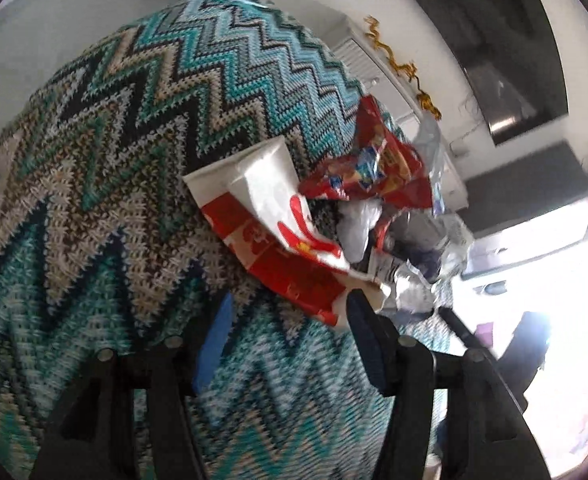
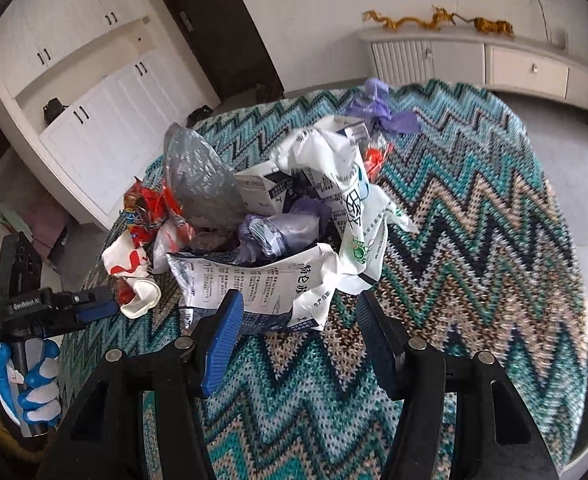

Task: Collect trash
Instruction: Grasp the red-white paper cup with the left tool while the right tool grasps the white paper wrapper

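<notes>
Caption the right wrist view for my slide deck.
Open right gripper nears crumpled white wrapper in trash on zigzag cloth.

A zigzag knit cover [image 2: 474,216] is filling the frame's middle; golden dragon figures [image 2: 438,21] are sitting on a white cabinet [image 2: 526,66], upper right.

Trash heap [image 2: 269,216] sits on zigzag cloth [image 2: 474,240], frame centre. Cabinets [image 2: 93,112] upper left, door [image 2: 217,28] top centre, low sideboard [image 2: 494,64] upper right.
</notes>
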`<state>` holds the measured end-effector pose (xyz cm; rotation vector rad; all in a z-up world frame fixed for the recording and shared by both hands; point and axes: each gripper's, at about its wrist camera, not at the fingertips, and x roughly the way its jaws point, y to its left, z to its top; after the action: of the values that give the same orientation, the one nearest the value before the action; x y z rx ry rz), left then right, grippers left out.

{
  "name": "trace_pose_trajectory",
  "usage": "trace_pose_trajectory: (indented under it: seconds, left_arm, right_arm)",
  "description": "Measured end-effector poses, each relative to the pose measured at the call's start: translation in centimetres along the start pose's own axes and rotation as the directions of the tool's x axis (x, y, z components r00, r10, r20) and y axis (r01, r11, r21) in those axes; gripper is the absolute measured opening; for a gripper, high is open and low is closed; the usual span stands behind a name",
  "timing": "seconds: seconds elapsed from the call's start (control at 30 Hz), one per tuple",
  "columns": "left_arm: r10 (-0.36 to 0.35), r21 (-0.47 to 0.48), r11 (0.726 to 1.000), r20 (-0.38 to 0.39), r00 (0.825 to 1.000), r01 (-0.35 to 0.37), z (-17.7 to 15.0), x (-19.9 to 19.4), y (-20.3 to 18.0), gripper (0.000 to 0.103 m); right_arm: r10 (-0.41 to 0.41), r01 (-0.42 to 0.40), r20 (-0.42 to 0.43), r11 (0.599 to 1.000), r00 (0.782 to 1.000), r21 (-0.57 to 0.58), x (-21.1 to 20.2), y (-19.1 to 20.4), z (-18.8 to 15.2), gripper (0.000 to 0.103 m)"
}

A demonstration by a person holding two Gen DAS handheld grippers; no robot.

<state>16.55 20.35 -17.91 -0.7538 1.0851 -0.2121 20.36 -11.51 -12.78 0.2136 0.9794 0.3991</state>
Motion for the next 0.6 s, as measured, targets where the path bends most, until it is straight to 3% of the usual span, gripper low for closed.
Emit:
trace_pose_trajectory:
  seconds: [0.27, 0.37, 0.6]
  left_arm:
    - [-0.007, -0.092, 0.996, -0.008, 1.0, 0.007, 1.7, 1.7, -0.7, 0.058]
    - [0.003, -0.13, 0.991, -0.002, 1.0, -0.004, 2.3, 2.1, -0.9, 0.058]
    - [-0.048, -0.209, 0.977, 0.004, 0.999, 0.048, 3.9, 2.5, -0.2, 0.058]
  right_arm:
    - [0.06, -0.06, -0.006, 0.997, 0.998, 0.044, 1.7, -0.7, 0.3, 0.059]
    - [0.084, -0.083, -0.014, 0.994, 0.996, 0.076, 2.4, -1.2, 0.4, 0.052]
    - [0.115, -0.113, -0.01, 0.987, 0.993, 0.116, 2.7, -1.7, 0.5, 0.049]
